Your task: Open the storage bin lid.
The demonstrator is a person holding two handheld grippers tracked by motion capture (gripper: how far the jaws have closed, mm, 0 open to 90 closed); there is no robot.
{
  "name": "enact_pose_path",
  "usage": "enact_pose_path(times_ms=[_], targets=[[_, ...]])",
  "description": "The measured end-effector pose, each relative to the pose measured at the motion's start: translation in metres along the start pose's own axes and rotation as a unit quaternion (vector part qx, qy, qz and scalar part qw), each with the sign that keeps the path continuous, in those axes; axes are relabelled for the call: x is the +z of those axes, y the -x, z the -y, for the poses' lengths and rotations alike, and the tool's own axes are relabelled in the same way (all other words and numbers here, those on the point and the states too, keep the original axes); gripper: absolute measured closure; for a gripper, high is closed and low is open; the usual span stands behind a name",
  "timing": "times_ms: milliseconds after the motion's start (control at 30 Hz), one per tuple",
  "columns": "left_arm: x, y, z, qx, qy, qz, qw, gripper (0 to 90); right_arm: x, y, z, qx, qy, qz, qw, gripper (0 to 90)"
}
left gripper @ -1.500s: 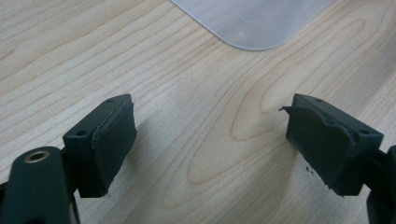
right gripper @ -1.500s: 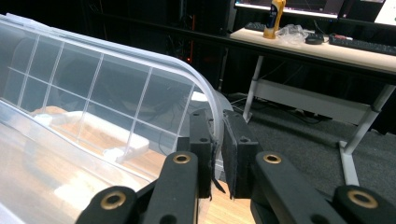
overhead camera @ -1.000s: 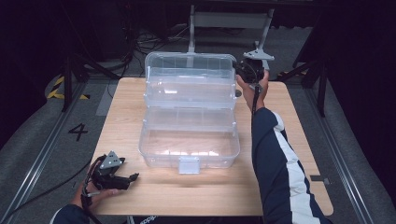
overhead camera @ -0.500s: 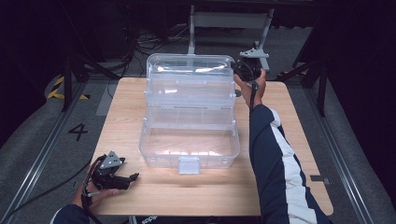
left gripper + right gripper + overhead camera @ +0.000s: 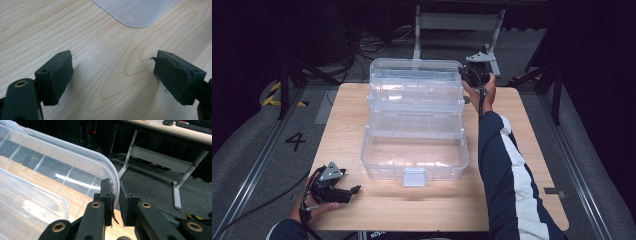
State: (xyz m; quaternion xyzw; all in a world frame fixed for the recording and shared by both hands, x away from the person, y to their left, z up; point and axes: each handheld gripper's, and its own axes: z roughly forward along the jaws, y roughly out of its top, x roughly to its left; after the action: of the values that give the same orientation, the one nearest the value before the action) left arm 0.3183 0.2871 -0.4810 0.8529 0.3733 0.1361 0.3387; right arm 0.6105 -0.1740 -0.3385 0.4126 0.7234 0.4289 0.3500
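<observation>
A: Right tool (image 5: 115,202)?
B: Pinched on the raised lid's rim (image 5: 113,178) of the clear tiered box (image 5: 414,150), mid-tabletop (image 5: 532,165).
A: Left tool (image 5: 113,77)?
B: Jaws apart, empty, apparently resting near the tabletop's front left corner.

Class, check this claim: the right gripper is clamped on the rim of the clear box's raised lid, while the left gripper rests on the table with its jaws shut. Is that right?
Not quite. The right gripper does clamp the lid rim, but the left gripper has its jaws wide open over bare table, as the left gripper view shows.
</observation>
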Motion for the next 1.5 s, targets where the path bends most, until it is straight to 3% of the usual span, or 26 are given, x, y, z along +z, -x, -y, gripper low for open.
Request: enact_pose_path(times_ms=[567, 767, 867, 1033, 1500], targets=[[0.001, 0.001, 0.0, -0.006, 0.004, -0.002, 1.0, 16.3, 0.026, 0.002, 0.013, 0.011, -0.046, 0.003, 0.9989, 82.5], [0.0, 0.0, 0.0, 0.002, 0.003, -0.008, 1.0, 16.3, 0.039, 0.003, 0.025, 0.021, -0.089, 0.0, 0.9959, 81.5], [0.0, 0.0, 0.0, 0.002, 0.003, -0.008, 1.0, 16.3, 0.039, 0.005, 0.027, 0.037, -0.082, -0.009, 0.9959, 81.5], [0.0, -0.001, 0.0, 0.008, 0.003, -0.012, 0.9999, 16.3, 0.039, 0.003, 0.024, 0.016, -0.092, -0.003, 0.9956, 81.1], [0.0, 0.0, 0.0, 0.005, 0.005, -0.012, 0.9999, 16.3, 0.037, 0.006, 0.024, 0.018, -0.085, -0.013, 0.9962, 78.6]])
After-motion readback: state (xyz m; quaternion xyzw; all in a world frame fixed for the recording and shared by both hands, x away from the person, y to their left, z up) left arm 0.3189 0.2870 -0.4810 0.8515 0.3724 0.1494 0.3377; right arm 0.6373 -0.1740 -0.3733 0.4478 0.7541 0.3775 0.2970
